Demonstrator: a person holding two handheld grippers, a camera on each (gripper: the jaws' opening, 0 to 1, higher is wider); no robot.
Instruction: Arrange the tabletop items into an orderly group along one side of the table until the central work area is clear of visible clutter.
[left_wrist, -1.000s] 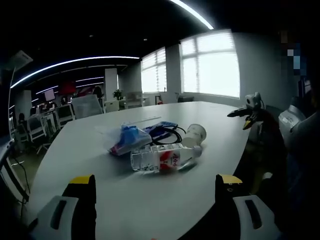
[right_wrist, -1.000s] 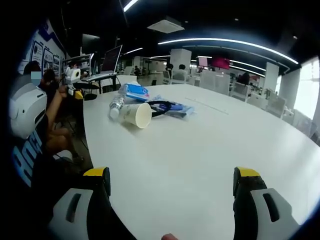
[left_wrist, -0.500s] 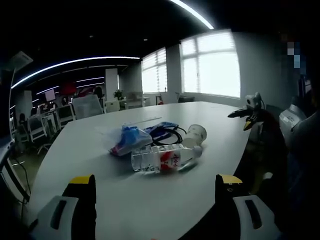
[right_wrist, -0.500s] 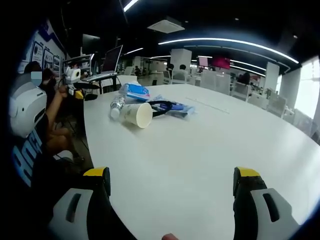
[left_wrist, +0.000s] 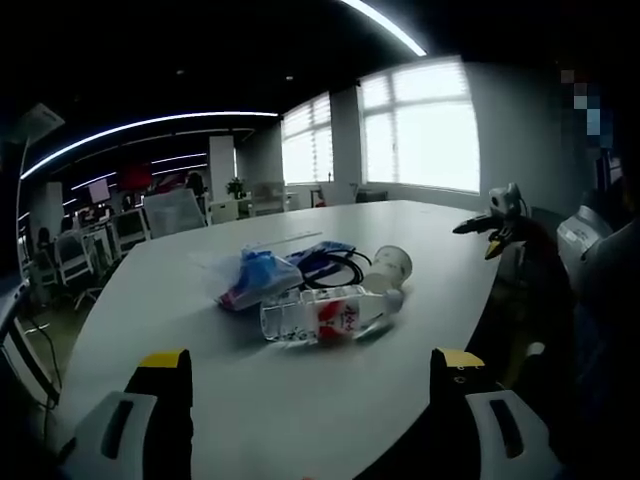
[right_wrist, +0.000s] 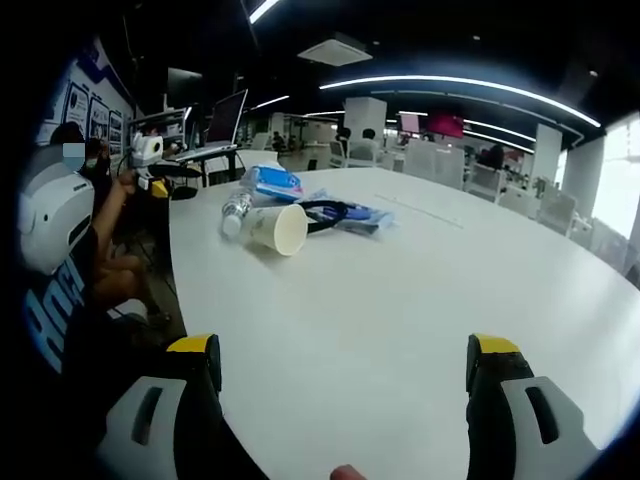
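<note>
Tabletop items lie clustered near one edge of the surface (left_wrist: 300, 400), beyond the wide, empty left gripper (left_wrist: 305, 375): a slippery plastic bottle (left_wrist: 325, 314), best gripped mid-body, a crushable paper cup (right_wrist: 275, 229), and a soft blue packet (left_wrist: 255, 277). The right gripper (right_wrist: 345, 370) is also wide.

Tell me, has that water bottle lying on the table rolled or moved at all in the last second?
No. The water bottle lies on its side against the paper cup and the blue packet, exactly as before.

Nothing rearranged; both views shifted slightly, camera motion only; water bottle (left_wrist: 328, 314), paper cup (right_wrist: 276, 228) unmoved.
</note>
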